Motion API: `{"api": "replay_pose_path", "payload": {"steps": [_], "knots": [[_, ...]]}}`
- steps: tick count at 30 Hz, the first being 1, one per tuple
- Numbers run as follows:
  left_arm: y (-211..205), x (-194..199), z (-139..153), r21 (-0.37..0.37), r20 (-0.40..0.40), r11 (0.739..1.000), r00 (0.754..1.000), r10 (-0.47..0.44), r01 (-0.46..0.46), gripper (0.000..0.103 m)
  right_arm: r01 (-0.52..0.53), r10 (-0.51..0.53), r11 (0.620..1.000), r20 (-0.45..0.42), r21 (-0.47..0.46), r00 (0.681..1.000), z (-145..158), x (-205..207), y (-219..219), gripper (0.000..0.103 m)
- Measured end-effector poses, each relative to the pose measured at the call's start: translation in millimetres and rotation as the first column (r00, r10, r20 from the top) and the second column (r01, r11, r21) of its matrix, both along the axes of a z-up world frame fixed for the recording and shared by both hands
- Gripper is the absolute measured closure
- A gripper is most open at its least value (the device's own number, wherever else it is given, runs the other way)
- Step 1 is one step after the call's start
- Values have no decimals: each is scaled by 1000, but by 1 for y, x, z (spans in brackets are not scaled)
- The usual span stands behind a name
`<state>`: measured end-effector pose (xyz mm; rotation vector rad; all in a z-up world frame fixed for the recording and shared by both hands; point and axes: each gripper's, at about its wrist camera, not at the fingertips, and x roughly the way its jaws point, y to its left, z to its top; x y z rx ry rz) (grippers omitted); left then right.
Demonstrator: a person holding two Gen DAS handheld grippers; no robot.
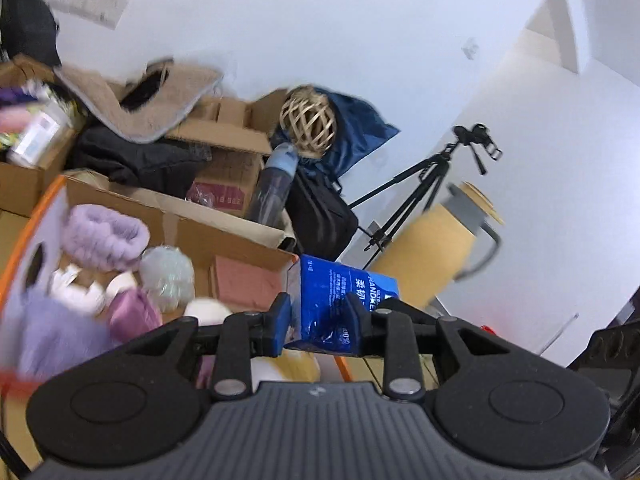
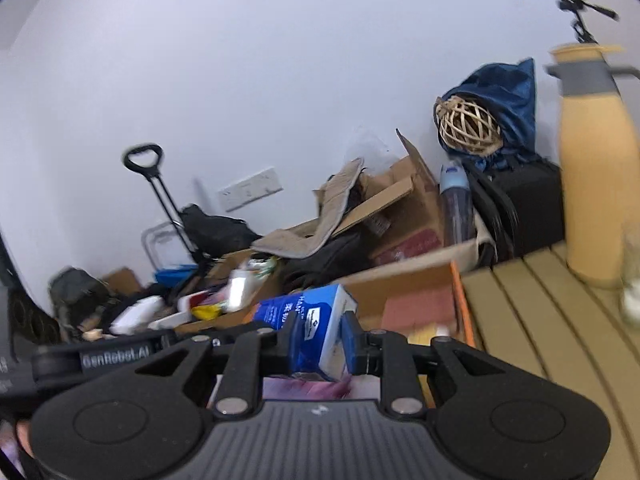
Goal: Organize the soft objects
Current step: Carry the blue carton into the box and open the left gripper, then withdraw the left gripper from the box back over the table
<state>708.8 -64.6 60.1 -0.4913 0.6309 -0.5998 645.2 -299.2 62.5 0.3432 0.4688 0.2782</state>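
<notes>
Two claws, left claw [image 1: 320, 320] and right claw [image 2: 322, 338], each clamped on one end of one blue tissue pack [image 1: 340, 300]. One cardboard box [image 1: 240, 240] below holds several soft things.

The soft toys [image 1: 60, 320] left of the left gripper [image 1: 320, 320] are blurred. The tissue pack's [image 2: 316, 328] lower end hides behind the right gripper [image 2: 322, 338].

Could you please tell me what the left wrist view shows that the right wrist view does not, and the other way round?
Only the left wrist view shows the lilac fluffy ring and pale ball inside the cardboard box.

Only the right wrist view shows the trolley handle, wall socket and slatted tabletop.

Both show the blue tissue pack held at each end by tongs, the rattan ball and the yellow jug.
</notes>
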Motion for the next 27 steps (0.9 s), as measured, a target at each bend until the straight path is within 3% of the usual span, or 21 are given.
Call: {"api": "replay_pose_path", "payload": {"steps": [3, 10, 13, 15, 18, 21, 24, 27], "knots": [[-4, 64, -21, -24, -108, 1000, 994, 7, -9, 74, 17, -19, 999, -31, -49, 999, -5, 60, 3, 82], [-4, 160, -71, 113, -219, 992, 972, 83, -59, 74, 33, -40, 999, -219, -38, 975, -60, 191, 7, 82], [2, 165, -81, 196, -213, 977, 969, 123, -81, 74, -16, -2, 998, -270, -63, 963, -87, 220, 26, 82], [5, 169, -92, 216, -238, 974, 963, 127, -75, 66, -60, 30, 994, -292, -94, 956, -101, 234, 38, 82], [3, 174, -103, 231, -262, 969, 954, 143, -82, 65, -84, 51, 993, -358, -78, 932, -121, 245, 39, 86], [5, 171, -97, 245, -256, 965, 953, 161, -97, 64, -74, 40, 994, -366, -79, 930, -124, 245, 39, 88], [10, 160, -82, 241, -222, 965, 962, 162, -106, 53, -98, 52, 989, -354, -112, 934, -120, 244, 48, 84], [14, 141, -61, 274, -176, 956, 972, 158, -106, 53, -76, 25, 987, -327, -144, 945, -110, 237, 46, 86]]}}
